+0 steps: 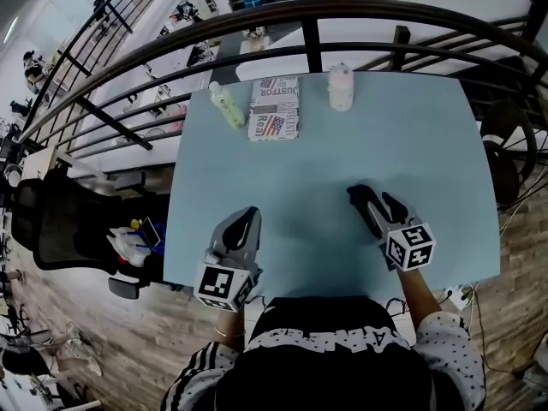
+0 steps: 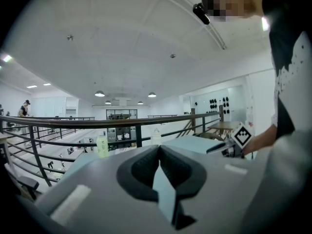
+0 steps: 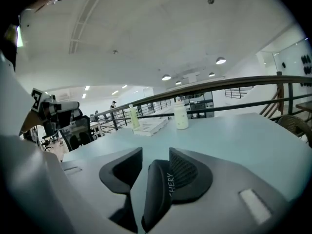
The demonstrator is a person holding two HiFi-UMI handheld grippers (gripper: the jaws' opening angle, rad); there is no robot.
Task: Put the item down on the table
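Left gripper [image 1: 250, 217] jaws together; right gripper [image 1: 365, 198] clamps item [image 3: 158, 194].

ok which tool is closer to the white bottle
Right. The right tool, gripping a black item, is almost directly below the white bottle in the head view; the left tool sits farther away, off to the bottle's lower left.
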